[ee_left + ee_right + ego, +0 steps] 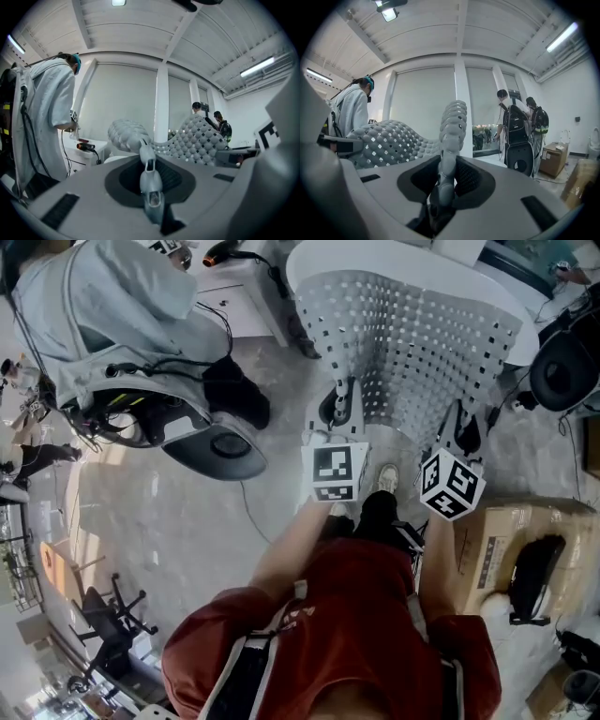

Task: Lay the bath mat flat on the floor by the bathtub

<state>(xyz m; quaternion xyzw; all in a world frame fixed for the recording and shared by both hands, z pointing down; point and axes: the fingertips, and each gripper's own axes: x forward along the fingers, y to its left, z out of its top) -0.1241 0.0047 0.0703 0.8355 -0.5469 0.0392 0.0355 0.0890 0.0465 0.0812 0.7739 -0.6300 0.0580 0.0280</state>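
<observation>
As the head view looks steeply down, the pale stone floor (pixel 187 521) fills the left and centre of the frame. White bathtub (pixel 314 263) at top centre, rim curving off toward the upper right.

Bath mat (pixel 412 343): grey-white, perforated, bumpy. It hangs as a stretched sheet at upper centre, in front of the tub and clear of the floor, not lying flat. It is held by its two lower corners.

Second person in a pale hooded top (pixel 103 306), upper left, beside the tub's left end. Cardboard box (pixel 511 540) at right edge, with a dark object on it.

Left gripper (pixel 342 395): just below the mat's lower left corner. In its own view the jaws are pressed together on a fold of the mat's edge (pixel 149 171), the rest of the mat (pixel 197 138) rising to the right.

Right gripper (pixel 459 418): at the lower right corner. Its view shows the jaws pinching a rolled edge (pixel 445 173), the mat (pixel 393 140) spreading left.
</observation>
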